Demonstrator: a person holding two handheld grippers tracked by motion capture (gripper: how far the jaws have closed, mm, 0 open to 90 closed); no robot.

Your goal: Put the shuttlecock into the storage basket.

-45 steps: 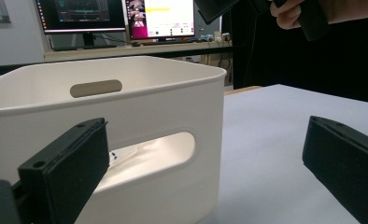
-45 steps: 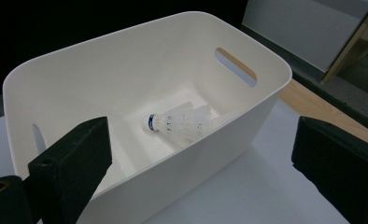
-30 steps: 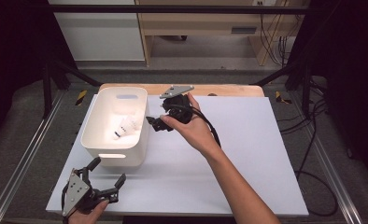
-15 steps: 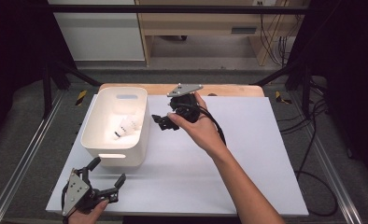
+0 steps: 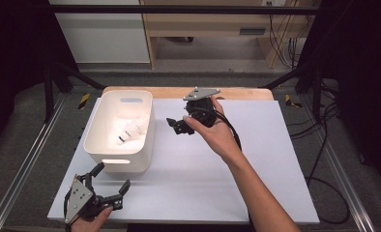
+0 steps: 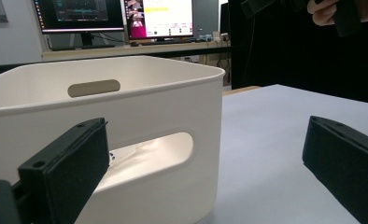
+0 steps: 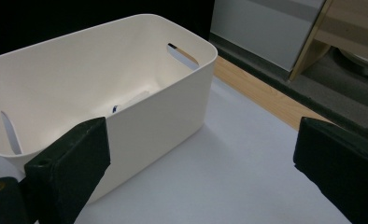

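Note:
A white plastic bin (image 5: 101, 150) with handle slots stands on the left of the white table top (image 5: 256, 159). A small white item (image 5: 128, 131) with a blue mark (image 7: 114, 109) lies on the bin's floor. My right gripper (image 5: 179, 126), held in a hand above the table just right of the bin, is open and empty; its jaws (image 7: 201, 135) point at the bin's side wall (image 7: 163, 116). My left gripper (image 5: 112, 178) rests low at the table's near left corner, open and empty, facing the bin's near wall (image 6: 173, 98).
Beyond the white top runs a wooden table edge (image 5: 246, 93). Cables (image 5: 324, 159) trail off the right side and metal rails (image 5: 24, 164) flank the table. Monitors (image 6: 116, 18) stand on a desk behind the bin. The other hand and gripper (image 6: 334, 14) hang at upper right.
My right gripper has drifted to the right, a little farther from the bin. The left gripper and the bin have stayed put.

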